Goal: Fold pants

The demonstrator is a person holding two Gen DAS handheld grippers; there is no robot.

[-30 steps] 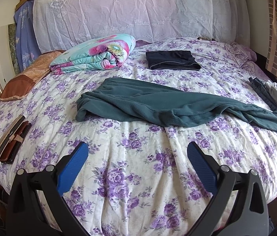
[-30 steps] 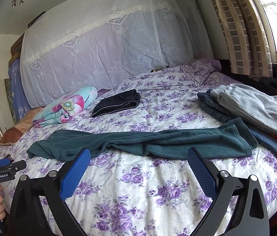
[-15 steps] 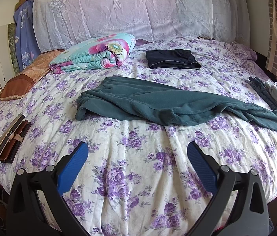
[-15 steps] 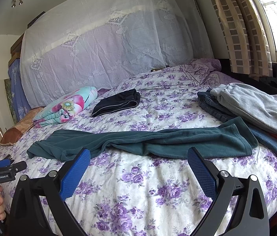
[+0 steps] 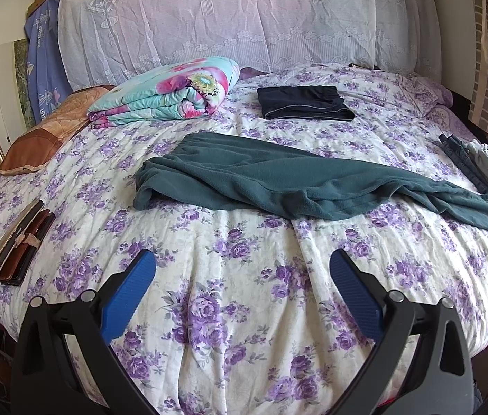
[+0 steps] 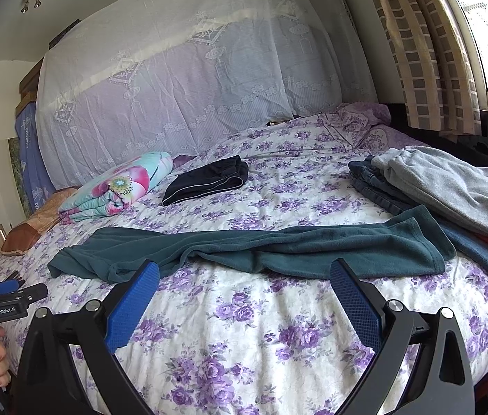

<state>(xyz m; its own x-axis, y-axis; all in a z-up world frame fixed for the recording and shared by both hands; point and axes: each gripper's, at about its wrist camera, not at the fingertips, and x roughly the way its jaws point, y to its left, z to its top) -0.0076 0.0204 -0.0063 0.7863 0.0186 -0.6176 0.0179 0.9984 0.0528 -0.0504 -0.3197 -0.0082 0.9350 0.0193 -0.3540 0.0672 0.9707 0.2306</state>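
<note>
Dark teal fleece pants (image 5: 278, 180) lie stretched sideways across the floral bed (image 5: 244, 294), waist end at left, leg ends at right. They also show in the right wrist view (image 6: 278, 245). My left gripper (image 5: 242, 269) is open and empty, hovering over bare bedspread in front of the pants. My right gripper (image 6: 244, 278) is open and empty, its fingertips just short of the pants' near edge. The left gripper's body (image 6: 5, 302) shows at the right wrist view's left edge.
Folded black pants (image 5: 304, 102) and a rolled floral quilt (image 5: 167, 93) lie toward the headboard. A pile of clothes (image 6: 444, 186) sits at the bed's right side. A brown wallet and phone (image 5: 19, 242) lie at the left edge. A curtain (image 6: 427, 52) hangs at right.
Both grippers have edged slightly forward and down toward the pants. The pants have not moved and both grippers stay open.
</note>
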